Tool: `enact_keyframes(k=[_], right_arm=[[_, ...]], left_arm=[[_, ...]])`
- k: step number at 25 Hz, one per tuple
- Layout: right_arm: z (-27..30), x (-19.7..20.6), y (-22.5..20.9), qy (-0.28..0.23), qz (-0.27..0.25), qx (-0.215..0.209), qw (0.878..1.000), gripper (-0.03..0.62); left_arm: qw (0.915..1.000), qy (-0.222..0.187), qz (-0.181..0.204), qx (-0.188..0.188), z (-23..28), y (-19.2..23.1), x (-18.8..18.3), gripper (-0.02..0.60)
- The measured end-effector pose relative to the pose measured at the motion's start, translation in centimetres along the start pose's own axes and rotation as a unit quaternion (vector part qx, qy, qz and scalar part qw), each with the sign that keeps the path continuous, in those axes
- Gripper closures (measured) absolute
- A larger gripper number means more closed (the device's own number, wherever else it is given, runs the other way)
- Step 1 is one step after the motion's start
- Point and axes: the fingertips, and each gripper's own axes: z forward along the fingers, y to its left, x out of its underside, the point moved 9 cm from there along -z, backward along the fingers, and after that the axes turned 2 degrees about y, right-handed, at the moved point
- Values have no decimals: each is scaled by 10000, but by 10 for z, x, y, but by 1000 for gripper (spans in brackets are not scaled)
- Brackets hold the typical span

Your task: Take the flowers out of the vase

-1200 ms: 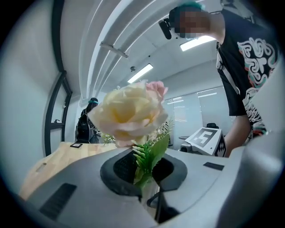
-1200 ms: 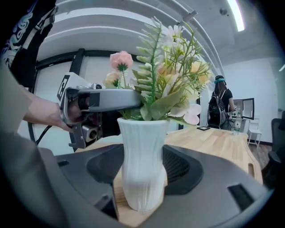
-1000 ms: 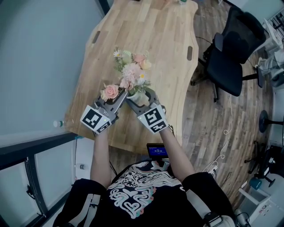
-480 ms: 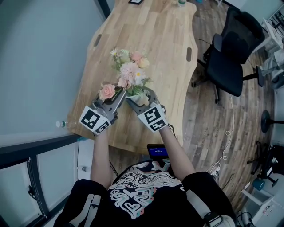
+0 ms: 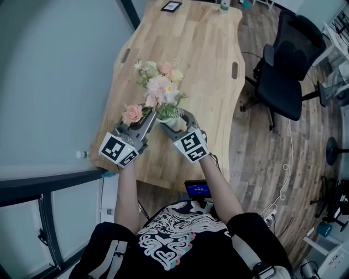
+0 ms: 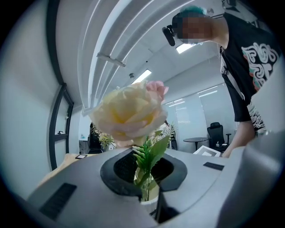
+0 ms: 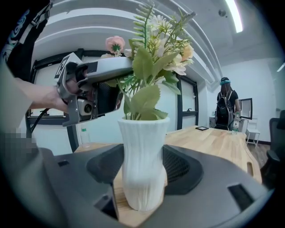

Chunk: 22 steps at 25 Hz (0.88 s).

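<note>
The left hand-held gripper [image 6: 148, 202] has its two jaws closed on the thin green stem of one peach-pink rose [image 6: 129, 113]. The layered bloom stands above the jaws, with a fern-like sprig beside the stem. Whether the stem's lower end is free of the vase mouth cannot be told.

Just beside it, the right hand-held gripper [image 7: 142, 171] clasps the single vase [image 7: 142, 147], one dark textured pad against each side. The vase is white, ribbed lengthwise, narrow at the waist, and upright on the wood. The other flowers [image 5: 162, 86] rise from it as one loose bunch: several pale pink, cream and peach blooms among broad green leaves.

The vase stands near the tabletop's near edge, closer to the near left corner. The tabletop [image 5: 202, 49] is light planked wood with rounded corners and curving long edges, and it has two oval slots [image 5: 126, 55], one by each long edge. Beyond the bunch, plain wood runs to the far edge, where one dark flat frame [image 5: 171, 6] and one bottle [image 5: 224, 4] sit.

One black office chair [image 5: 281, 65] stands on the plank floor [image 5: 262, 152] off the right edge. A second person [image 7: 227, 104] stands past the far end.
</note>
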Motion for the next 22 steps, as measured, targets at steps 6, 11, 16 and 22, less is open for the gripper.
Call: enact_keyframes(k=[6,11,16,22], right_arm=[[1,1,2,67,15,62,10000,336],[0,1,3,65,36,124,9999,336],[-4,5,2,93,236,180,9995,336],[-16,3,6,29,313,327,9990,336]], left_arm=[[9997,-238,7,-75,-6,3,-21,535],[9988,-423,-70,-232,-12,5,-40,535],[9981,-495,3,-370,-17,2,-54,535],[9969,-609,58,-493,-22,-2,-67,535]])
